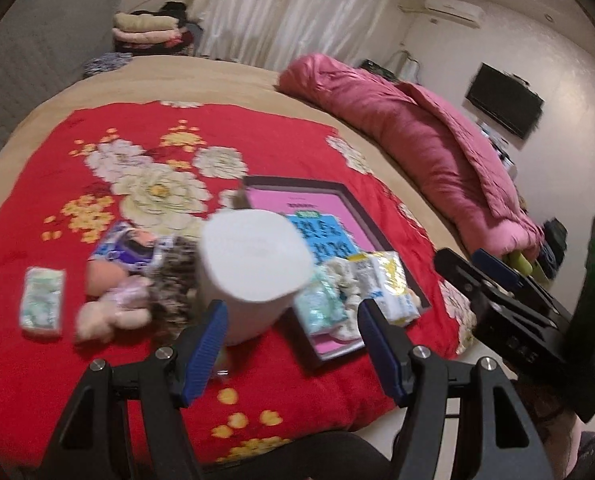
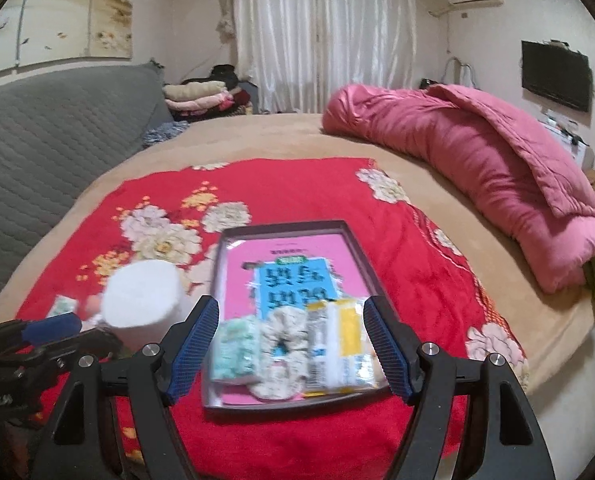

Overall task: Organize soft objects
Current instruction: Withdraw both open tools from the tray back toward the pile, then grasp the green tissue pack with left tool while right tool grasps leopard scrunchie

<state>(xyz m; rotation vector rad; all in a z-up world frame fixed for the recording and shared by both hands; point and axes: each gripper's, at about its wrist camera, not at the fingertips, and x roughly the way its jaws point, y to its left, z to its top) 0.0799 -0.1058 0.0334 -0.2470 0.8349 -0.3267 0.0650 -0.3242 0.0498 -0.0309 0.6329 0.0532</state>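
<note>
A white toilet roll (image 1: pixel 253 264) stands on the red flowered blanket (image 1: pixel 257 136), just beyond my left gripper (image 1: pixel 292 312), which is open; its left pad sits by the roll's base and the right pad is clear of it. Left of the roll lie a doll in a purple dress (image 1: pixel 133 256), a pink plush (image 1: pixel 105 316) and a teal tissue pack (image 1: pixel 41 306). My right gripper (image 2: pixel 291 312) is open over the near end of a dark tray (image 2: pixel 361 256). The tray holds a teal tissue pack (image 2: pixel 235 350), a cream scrunchie (image 2: pixel 283 344) and a yellow-white pack (image 2: pixel 343 344).
A rolled pink quilt (image 2: pixel 477 168) lies along the bed's right side. A grey quilted headboard (image 2: pixel 57 128) rises at left, with folded bedding (image 2: pixel 201 96) behind it. A wall TV (image 2: pixel 555 76) hangs at right. The blanket's far half is bare.
</note>
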